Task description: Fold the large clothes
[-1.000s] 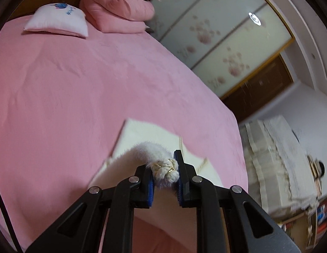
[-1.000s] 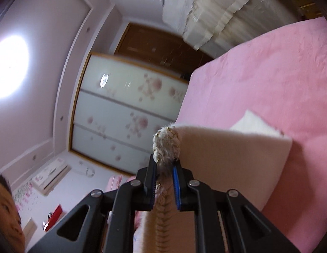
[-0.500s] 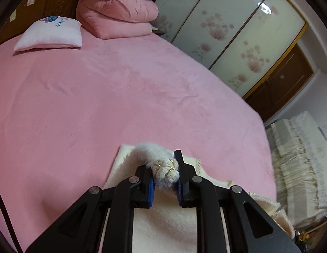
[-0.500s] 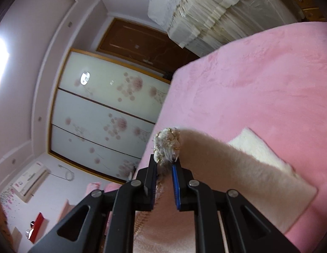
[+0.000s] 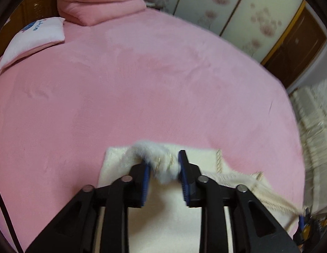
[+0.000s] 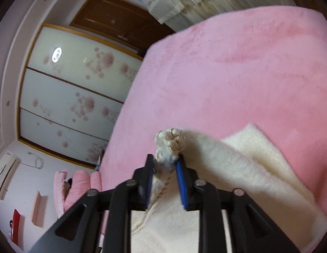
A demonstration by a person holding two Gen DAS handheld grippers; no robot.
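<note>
The left claw [image 5: 164, 169] pinches a bunched, fluffy edge of the cream garment [image 5: 174, 206] between its blue pads, and the jaws stand a little apart around the wad. The right claw [image 6: 164, 168] likewise grips a braided, gold-flecked edge of the garment [image 6: 247, 181], jaws pressed onto it. The garment lies on the pink bed [image 5: 142, 84], its near part lifted by both claws and its far part flat on the cover, with one corner spread out to the right in the right wrist view. In the left wrist view a fringed trim [image 5: 258, 187] runs off toward the lower right. At the head of the bed sit a white pillow [image 5: 34, 40] and a folded pink quilt [image 5: 100, 0]. Floral wardrobe doors [image 6: 72, 97] stand beside the bed
</note>
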